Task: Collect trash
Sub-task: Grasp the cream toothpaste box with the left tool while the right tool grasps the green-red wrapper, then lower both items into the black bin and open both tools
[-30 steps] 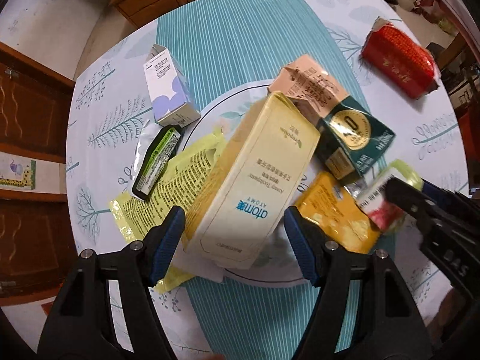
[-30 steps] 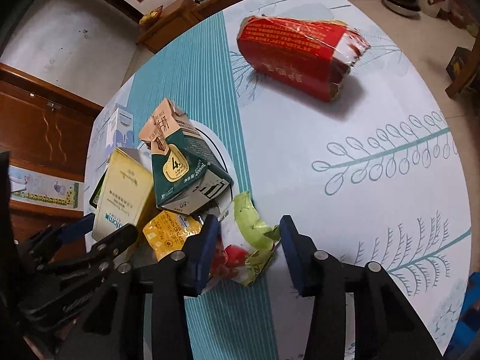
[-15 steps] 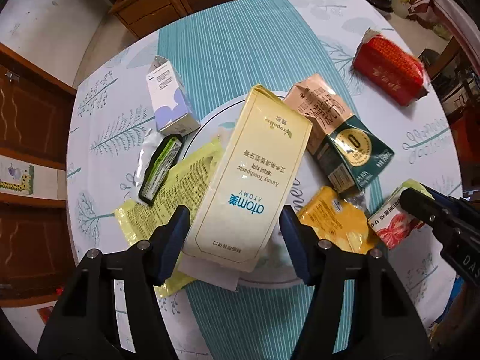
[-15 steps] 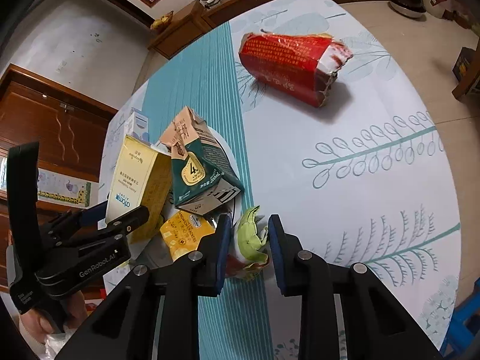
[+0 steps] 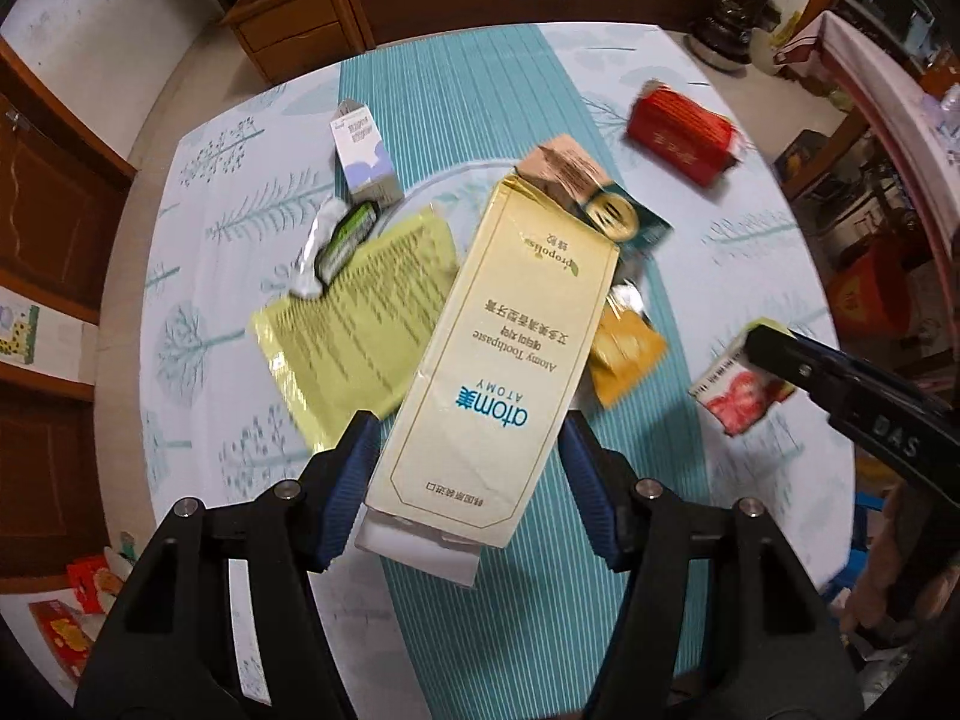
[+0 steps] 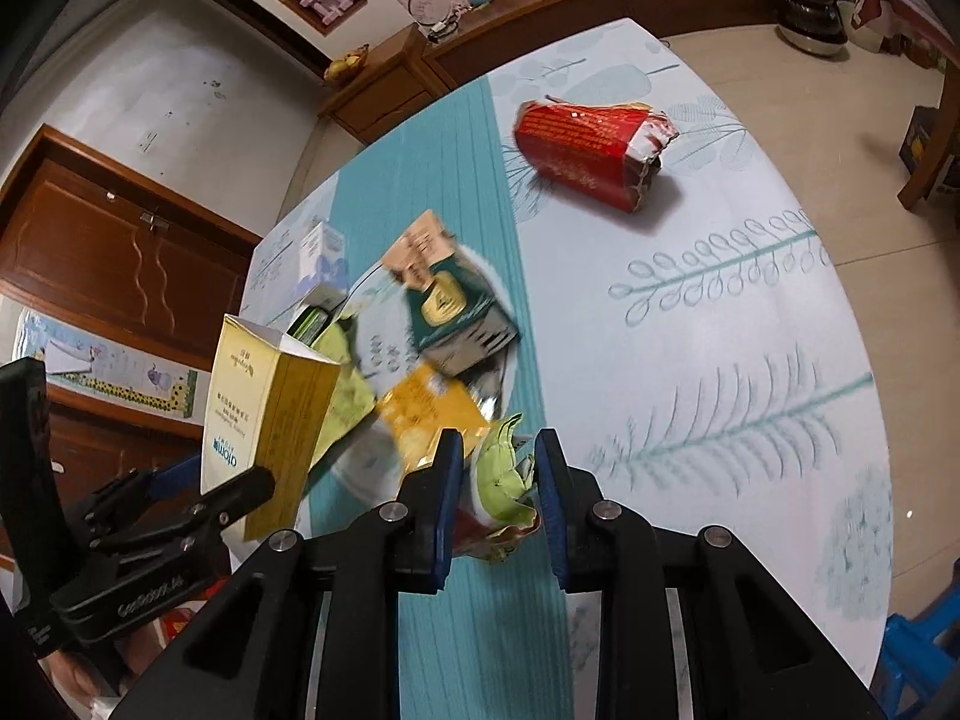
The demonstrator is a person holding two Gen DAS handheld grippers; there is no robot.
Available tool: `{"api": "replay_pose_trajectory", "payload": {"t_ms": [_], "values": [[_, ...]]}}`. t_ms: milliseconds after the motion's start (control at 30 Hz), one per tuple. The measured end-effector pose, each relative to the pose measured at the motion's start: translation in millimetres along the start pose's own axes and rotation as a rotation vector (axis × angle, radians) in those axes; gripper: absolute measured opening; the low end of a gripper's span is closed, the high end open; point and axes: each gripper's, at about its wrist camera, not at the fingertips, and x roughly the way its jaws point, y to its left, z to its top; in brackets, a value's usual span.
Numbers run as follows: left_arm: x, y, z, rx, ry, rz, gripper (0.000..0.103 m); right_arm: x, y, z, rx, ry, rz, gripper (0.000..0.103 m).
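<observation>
My left gripper (image 5: pixel 471 468) is shut on a long cream Atomy toothpaste box (image 5: pixel 504 360) and holds it above the table; the box also shows in the right wrist view (image 6: pixel 264 414). My right gripper (image 6: pixel 495 480) is shut on a crumpled green and red wrapper (image 6: pixel 501 480), lifted off the table; it also shows in the left wrist view (image 5: pixel 741 390). On the table lie a green and tan carton (image 5: pixel 591 195), an orange packet (image 5: pixel 621 354), a yellow-green sheet (image 5: pixel 366 312), a small black-green pack (image 5: pixel 348 237), a white and purple box (image 5: pixel 363 156) and a red box (image 5: pixel 681 135).
The round table (image 6: pixel 720 276) has a leaf-patterned cloth with a teal striped runner. A white plate (image 6: pixel 372 300) lies under the pile in the middle. Wooden cabinets stand beyond the far edge and a wooden door at the left. A blue stool (image 6: pixel 924 654) stands at the lower right.
Both grippers have risen away from the table with their loads. The right gripper closed on the green and red wrapper and lifted it; the left lifted the toothpaste box off the pile.
</observation>
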Motion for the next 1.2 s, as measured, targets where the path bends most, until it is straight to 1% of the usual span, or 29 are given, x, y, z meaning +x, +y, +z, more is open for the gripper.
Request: {"api": "replay_pose_trajectory", "payload": {"t_ms": [100, 233, 333, 367, 433, 533, 633, 667, 800, 900, 1033, 1200], "values": [[-18.3, 1.1, -28.1, 0.017, -0.022, -0.022, 0.059, -14.2, 14.1, -25.2, 0.0, -0.023, -0.01, 0.024], [-42.0, 9.9, -73.5, 0.04, -0.049, -0.061, 0.059, -35.0, 34.1, -69.7, 0.004, -0.06, -0.033, 0.024], [-59.6, 22.7, -110.4, 0.049, -0.072, -0.084, 0.059, -51.3, 50.5, -110.7, 0.02, -0.087, -0.042, 0.024], [-65.4, 28.2, -124.9, 0.052, -0.08, -0.093, 0.059, -57.4, 58.2, -130.3, 0.023, -0.097, -0.047, 0.024], [-74.2, 37.6, -148.5, 0.054, -0.093, -0.103, 0.058, -64.4, 69.6, -159.0, 0.023, -0.109, -0.056, 0.024], [-88.0, 52.7, -189.2, 0.062, -0.112, -0.123, 0.058, -71.7, 88.7, -205.9, 0.031, -0.119, -0.069, 0.024], [-96.8, 63.2, -221.9, 0.072, -0.124, -0.135, 0.058, -77.6, 103.3, -243.8, 0.032, -0.122, -0.078, 0.024], [-99.6, 67.2, -235.1, 0.077, -0.126, -0.141, 0.058, -81.0, 110.9, -262.1, 0.027, -0.121, -0.082, 0.024], [-105.8, 74.5, -279.4, 0.115, -0.139, -0.159, 0.058, -86.1, 126.2, -307.1, 0.022, -0.106, -0.099, 0.024], [-103.7, 74.9, -310.2, 0.128, -0.115, -0.178, 0.058, -86.8, 132.2, -336.3, 0.028, -0.082, -0.112, 0.024], [-97.2, 70.2, -337.7, 0.137, -0.081, -0.188, 0.058, -83.0, 131.6, -370.9, 0.043, -0.039, -0.12, 0.024], [-82.7, 61.1, -359.8, 0.128, -0.048, -0.195, 0.058, -69.6, 117.9, -395.3, 0.065, 0.009, -0.13, 0.024]]}}
